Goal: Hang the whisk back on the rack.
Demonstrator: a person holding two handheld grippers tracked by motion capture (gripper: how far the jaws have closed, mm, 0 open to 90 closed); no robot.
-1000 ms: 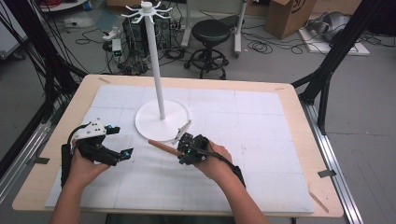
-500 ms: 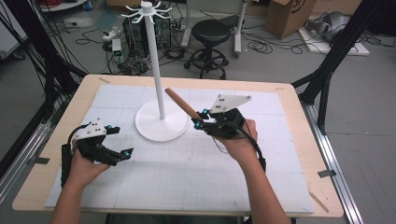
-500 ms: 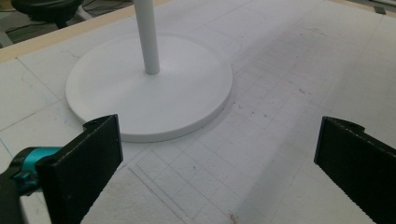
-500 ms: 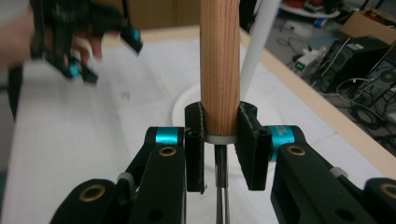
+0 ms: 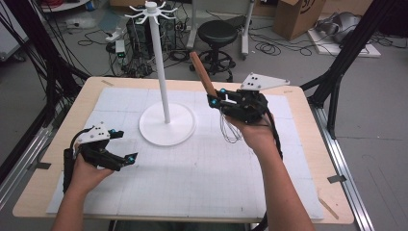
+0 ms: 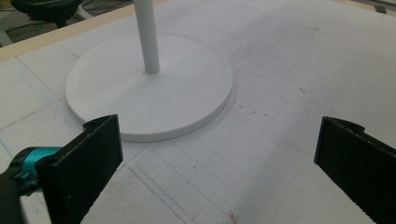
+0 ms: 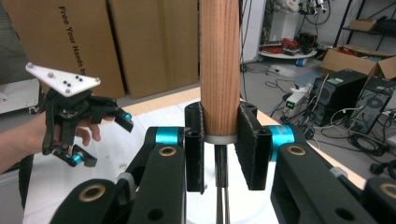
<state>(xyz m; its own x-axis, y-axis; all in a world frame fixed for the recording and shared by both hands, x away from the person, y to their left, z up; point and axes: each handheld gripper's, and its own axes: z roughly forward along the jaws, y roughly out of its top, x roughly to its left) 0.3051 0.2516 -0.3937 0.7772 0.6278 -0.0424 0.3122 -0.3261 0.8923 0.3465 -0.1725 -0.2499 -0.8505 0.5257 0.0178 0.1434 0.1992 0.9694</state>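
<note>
The work in hand looks like hanging a whisk on the white hook stand (image 5: 161, 86), and by my reading it is roughly at the midpoint: the pickup is done, the hanging is not.

The right tool (image 5: 215, 99) sits in the upper centre-right of the high view, raised clear of the tabletop (image 5: 308, 144). It is pinching the whisk (image 5: 204, 77) by its wooden handle, which slants up and to the left above the tool, while the thin wire loops (image 5: 230, 129) dangle below the hand. In the right gripper view the handle (image 7: 219, 65) runs straight up the middle of the frame with the two black pads pressed against its lower end, where a pale collar meets the wires. The grip looks firm and centred.

The left tool (image 5: 126, 159) rests low at the lower left of the high view, near the stand's round base (image 5: 168, 126) but apart from it. In the left gripper view its jaws stand spread wide with nothing between them, the base (image 6: 154, 93) lying ahead on the gridded mat.

What remains, as I judge it: carry the whisk up to the ring of hooks (image 5: 150, 9) at the top of the pole, at the upper left of the frame, catch it on one hook, and let go. The whisk is well below and right of those hooks.
</note>
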